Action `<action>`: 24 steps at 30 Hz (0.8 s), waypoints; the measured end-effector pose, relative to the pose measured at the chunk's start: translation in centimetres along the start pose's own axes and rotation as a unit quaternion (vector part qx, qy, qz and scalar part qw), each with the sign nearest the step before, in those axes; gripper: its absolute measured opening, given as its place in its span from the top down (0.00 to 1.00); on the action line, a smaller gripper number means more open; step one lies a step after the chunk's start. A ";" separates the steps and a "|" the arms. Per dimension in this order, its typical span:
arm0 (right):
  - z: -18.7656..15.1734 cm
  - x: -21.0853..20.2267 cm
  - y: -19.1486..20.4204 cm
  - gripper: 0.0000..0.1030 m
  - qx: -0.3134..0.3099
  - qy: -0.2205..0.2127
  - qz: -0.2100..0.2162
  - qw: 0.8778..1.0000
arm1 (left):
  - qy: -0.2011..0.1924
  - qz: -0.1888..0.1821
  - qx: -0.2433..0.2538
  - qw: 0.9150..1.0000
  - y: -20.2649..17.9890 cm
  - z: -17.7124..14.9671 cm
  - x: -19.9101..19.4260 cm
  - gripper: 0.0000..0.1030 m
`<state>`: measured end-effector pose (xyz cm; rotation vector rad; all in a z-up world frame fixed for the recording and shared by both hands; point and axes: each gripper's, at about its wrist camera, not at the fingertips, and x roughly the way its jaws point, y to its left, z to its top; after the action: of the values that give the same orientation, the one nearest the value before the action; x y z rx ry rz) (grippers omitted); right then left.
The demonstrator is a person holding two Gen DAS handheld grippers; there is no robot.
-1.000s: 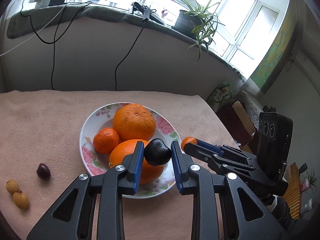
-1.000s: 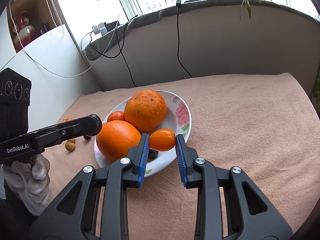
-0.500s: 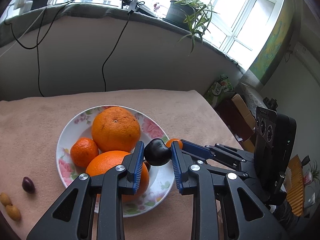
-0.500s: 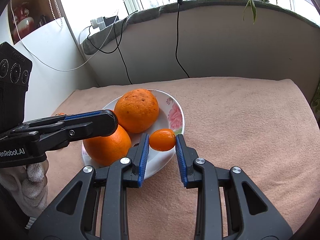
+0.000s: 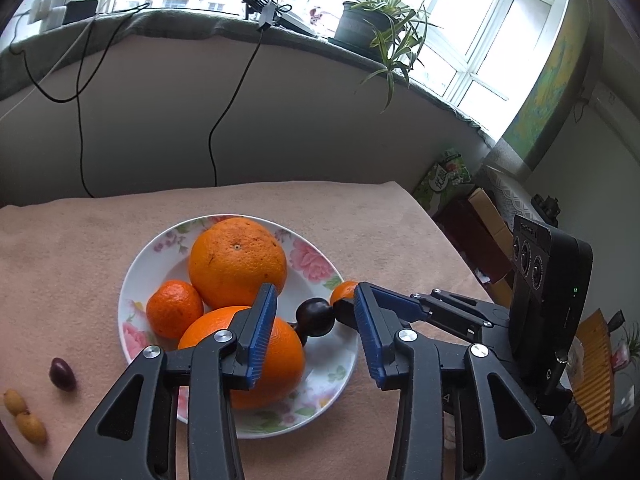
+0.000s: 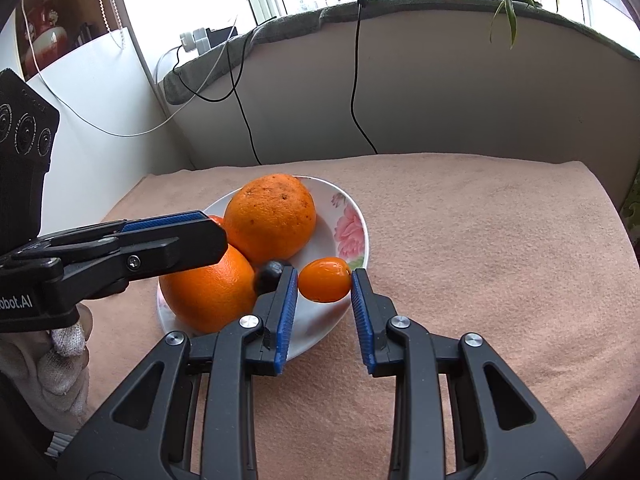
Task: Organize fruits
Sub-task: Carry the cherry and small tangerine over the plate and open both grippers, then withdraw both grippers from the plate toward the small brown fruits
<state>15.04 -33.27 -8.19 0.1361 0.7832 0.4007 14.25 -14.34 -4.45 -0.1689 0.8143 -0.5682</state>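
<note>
Left gripper (image 5: 316, 316) hovers low over the floral plate (image 5: 320, 392), jaws spread wide, nothing clamped. A dark plum (image 5: 315, 317) sits in the gap between the blue pads (image 5: 260, 332), clear of both; it looks to rest on the plate against the front orange (image 5: 264, 360), though contact underneath is hard to confirm from this angle. A second dark fruit seems tucked just behind and below it, mostly hidden.

Right gripper (image 6: 325, 302) comes in from the plate's right edge, its jaws pinched on a small kumquat (image 6: 325, 280), with the pads touching it on both sides. The kumquat is held just above the plate rim, beside the plum (image 6: 269, 274).

On the plate: big orange (image 5: 238, 262) at the back, front orange nearest the left gripper, a mandarin (image 5: 175, 309) on the left touching both.

Off the plate, on the pink cloth (image 5: 80, 248) at far left: a loose dark plum (image 5: 62, 369) and two small yellow fruits (image 5: 24, 416) lying end to end, near each other, well apart from the plate.

Background: a windowsill with a potted spider plant (image 5: 384, 28), and black cables (image 5: 224, 120) hanging down the wall.
</note>
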 end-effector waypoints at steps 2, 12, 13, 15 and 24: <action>0.0 0.0 0.0 0.62 0.001 -0.001 0.000 1.000 | -0.002 0.004 0.003 1.000 -0.1 0.0 -0.1 0.62; -0.1 -1.1 0.5 0.26 -0.007 -0.017 -0.015 1.000 | -0.018 0.022 0.013 1.000 -0.3 0.0 -1.0 0.41; -0.1 -1.2 0.6 0.26 -0.008 -0.018 -0.016 1.000 | -0.020 0.026 0.016 0.999 -0.4 0.0 -1.1 0.39; -0.2 -1.4 0.7 0.26 -0.008 -0.017 -0.018 1.000 | -0.026 0.033 0.018 0.999 -0.5 0.0 -1.4 0.30; -0.5 -1.9 1.3 0.25 0.001 -0.017 -0.017 1.000 | -0.044 0.073 0.039 0.996 -1.2 -0.5 -2.8 0.23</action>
<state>13.12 -32.81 -6.93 0.1312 0.7508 0.3643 11.85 -13.85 -2.61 -0.0607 0.7116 -0.4511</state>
